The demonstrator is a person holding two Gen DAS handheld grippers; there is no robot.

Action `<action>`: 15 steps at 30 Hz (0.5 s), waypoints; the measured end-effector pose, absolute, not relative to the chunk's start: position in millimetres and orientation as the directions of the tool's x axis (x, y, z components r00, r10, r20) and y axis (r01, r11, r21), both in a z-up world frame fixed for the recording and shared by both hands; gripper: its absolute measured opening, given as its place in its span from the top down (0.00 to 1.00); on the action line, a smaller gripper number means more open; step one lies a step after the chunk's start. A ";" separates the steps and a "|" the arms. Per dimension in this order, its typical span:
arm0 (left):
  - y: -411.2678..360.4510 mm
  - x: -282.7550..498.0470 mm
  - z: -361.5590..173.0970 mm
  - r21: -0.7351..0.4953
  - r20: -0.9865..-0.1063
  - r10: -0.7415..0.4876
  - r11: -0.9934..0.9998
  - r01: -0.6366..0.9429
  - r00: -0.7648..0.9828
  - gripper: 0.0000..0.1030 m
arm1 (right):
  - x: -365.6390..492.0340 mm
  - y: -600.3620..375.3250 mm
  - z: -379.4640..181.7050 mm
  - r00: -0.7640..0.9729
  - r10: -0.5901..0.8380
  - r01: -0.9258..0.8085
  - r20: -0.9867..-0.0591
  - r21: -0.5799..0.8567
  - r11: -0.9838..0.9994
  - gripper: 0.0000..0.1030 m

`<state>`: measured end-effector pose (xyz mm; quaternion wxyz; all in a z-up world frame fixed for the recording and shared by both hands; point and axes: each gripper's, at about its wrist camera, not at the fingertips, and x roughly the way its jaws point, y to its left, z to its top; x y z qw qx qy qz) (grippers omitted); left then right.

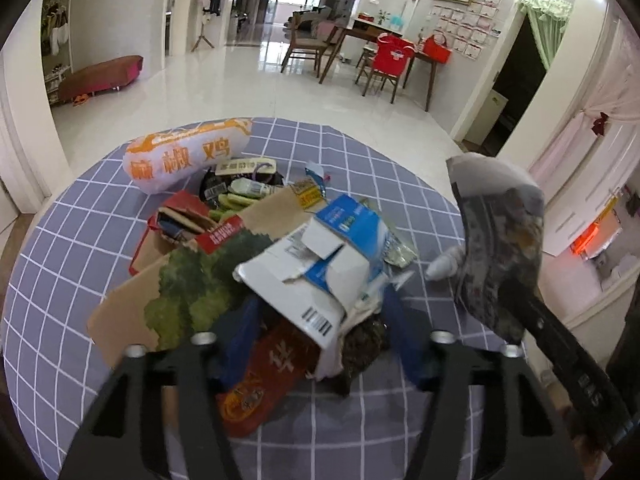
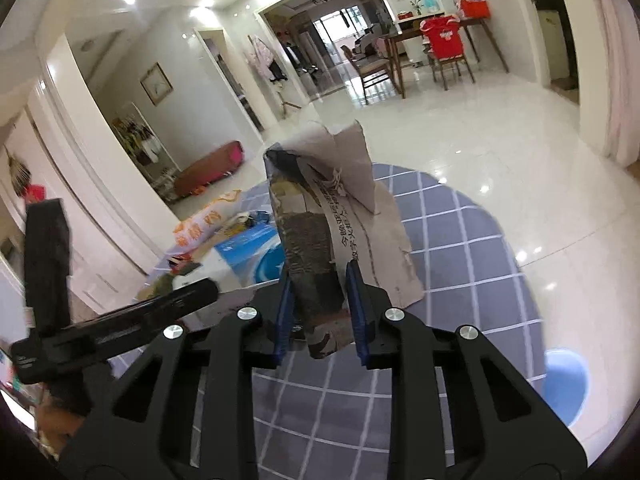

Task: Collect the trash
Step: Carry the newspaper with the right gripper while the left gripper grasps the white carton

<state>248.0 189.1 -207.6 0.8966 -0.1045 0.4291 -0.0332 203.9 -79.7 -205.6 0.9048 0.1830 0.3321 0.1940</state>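
Observation:
A heap of trash lies on the table's blue-grey checked cloth [image 1: 60,280]. My left gripper [image 1: 320,340] hangs over the heap's near end. Its blue fingers [image 1: 240,340] stand on either side of a torn white and blue carton [image 1: 320,264], a little apart from it, so it is open. A red printed packet [image 1: 260,384] lies under the carton. My right gripper [image 2: 320,276] is shut on a crumpled piece of newspaper [image 2: 332,216] and holds it up above the cloth. In the left wrist view that newspaper [image 1: 500,240] hangs at the right, hiding the right fingertips.
The heap also holds a white bag with orange print [image 1: 188,156], a brown paper bag with green print [image 1: 180,292] and a red box [image 1: 176,216]. A small white tube [image 1: 444,264] lies beside it. A blue round object [image 2: 564,384] sits on the floor past the table edge.

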 end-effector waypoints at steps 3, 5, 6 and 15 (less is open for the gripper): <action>186.1 250.3 -205.1 -0.245 -0.750 -0.180 0.969 -0.015 0.636 0.62 | 202.6 -77.9 -204.2 0.717 0.453 -0.209 -0.530 0.456 0.865 0.74; 184.8 247.8 -200.1 -0.266 -0.728 -0.200 0.964 -0.001 0.655 0.75 | 200.1 -82.2 -203.6 0.726 0.431 -0.186 -0.536 0.450 0.873 0.74; 182.8 245.7 -196.7 -0.268 -0.718 -0.205 0.964 0.009 0.666 0.77 | 199.3 -85.2 -205.1 0.728 0.418 -0.171 -0.544 0.447 0.878 0.74; 158.2 231.8 -180.8 -0.262 -0.668 -0.259 0.959 0.105 0.698 0.92 | 207.2 -101.4 -213.0 0.715 0.430 -0.153 -0.552 0.476 0.866 0.90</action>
